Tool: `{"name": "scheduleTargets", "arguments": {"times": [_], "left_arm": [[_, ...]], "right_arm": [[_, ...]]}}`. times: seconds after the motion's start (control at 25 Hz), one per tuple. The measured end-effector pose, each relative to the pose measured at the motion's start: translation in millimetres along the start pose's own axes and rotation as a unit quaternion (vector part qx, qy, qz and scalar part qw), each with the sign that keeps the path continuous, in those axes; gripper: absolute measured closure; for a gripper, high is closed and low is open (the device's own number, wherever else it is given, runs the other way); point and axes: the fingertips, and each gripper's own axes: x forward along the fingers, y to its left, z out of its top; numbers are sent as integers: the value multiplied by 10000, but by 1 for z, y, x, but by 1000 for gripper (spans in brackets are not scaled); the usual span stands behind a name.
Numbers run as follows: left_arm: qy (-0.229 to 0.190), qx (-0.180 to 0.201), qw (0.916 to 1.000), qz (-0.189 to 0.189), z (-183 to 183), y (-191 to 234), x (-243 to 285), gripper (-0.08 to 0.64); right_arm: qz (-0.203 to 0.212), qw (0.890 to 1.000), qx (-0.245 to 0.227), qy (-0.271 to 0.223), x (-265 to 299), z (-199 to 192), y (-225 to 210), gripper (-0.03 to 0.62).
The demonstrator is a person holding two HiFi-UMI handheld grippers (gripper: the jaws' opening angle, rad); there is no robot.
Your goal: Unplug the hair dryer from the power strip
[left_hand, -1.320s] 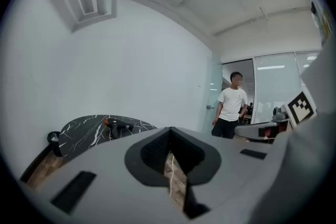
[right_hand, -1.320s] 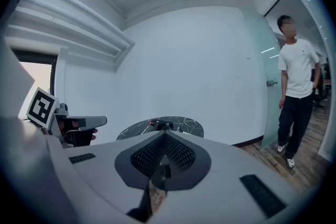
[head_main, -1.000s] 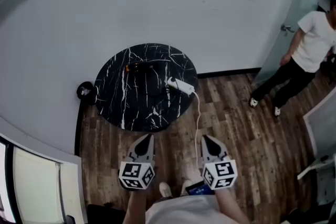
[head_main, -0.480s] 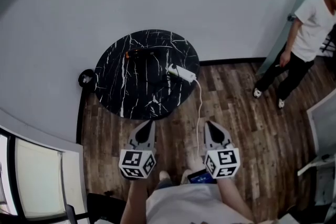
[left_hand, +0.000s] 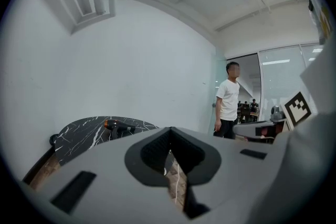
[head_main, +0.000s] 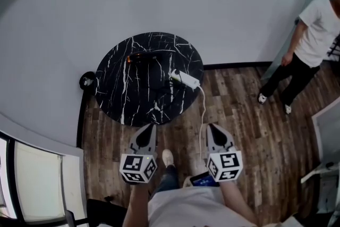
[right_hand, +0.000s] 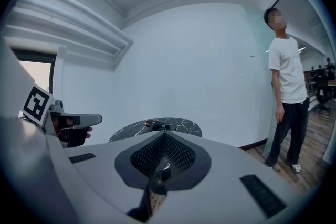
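Observation:
A round black marble table [head_main: 125,98] stands against the white wall. On it lie a dark hair dryer [head_main: 142,56] with an orange end and a white power strip [head_main: 185,79] at its right edge. The dryer's black cord runs to the strip. A white cable [head_main: 202,114] drops from the strip to the floor. My left gripper [head_main: 151,126] and right gripper [head_main: 210,126] are both shut and empty, side by side over the wood floor, short of the table. The left gripper view shows the hair dryer [left_hand: 118,126] beyond the shut jaws, and the right gripper view shows the table [right_hand: 181,124].
A person in a white shirt [head_main: 313,42] stands at the right by a glass door. A small black round object [head_main: 86,81] sits on the floor left of the table. A window frame [head_main: 37,178] lies at lower left. My shoe [head_main: 167,157] is between the grippers.
Both grippers have edged forward toward the table, still shut. My foot has stepped forward between them. The bystander has shifted slightly to the right.

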Motion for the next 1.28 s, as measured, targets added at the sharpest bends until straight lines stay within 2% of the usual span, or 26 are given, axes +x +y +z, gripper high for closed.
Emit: {"name": "scheduleTargets", "arguments": {"times": [0.24, 0.68, 0.76, 0.88, 1.04, 1.16, 1.28], "left_arm": [[-103, -53, 9998, -157, 11, 25, 48, 560], [134, -97, 9954, -939, 35, 89, 180, 560], [55, -143, 9911, -1321, 42, 94, 199, 558], [7, -316, 9803, -1949, 50, 95, 220, 560], [132, -103, 9727, -2314, 44, 104, 249, 560], [245, -131, 9678, -2500, 46, 108, 269, 560], [357, -8, 9636, -2651, 40, 108, 285, 560]], "right_arm": [[-116, 9999, -39, 9, 44, 8, -9, 594], [-471, 9985, 121, 259, 179, 37, -26, 594], [-408, 9984, 244, 322, 201, 38, -22, 594], [-213, 9975, 554, 377, 227, 36, -18, 594], [-250, 9960, 520, 683, 251, 28, -20, 594], [-568, 9938, 350, 885, 260, 22, -33, 594], [-828, 9914, 397, 934, 263, 20, -45, 594]]}}
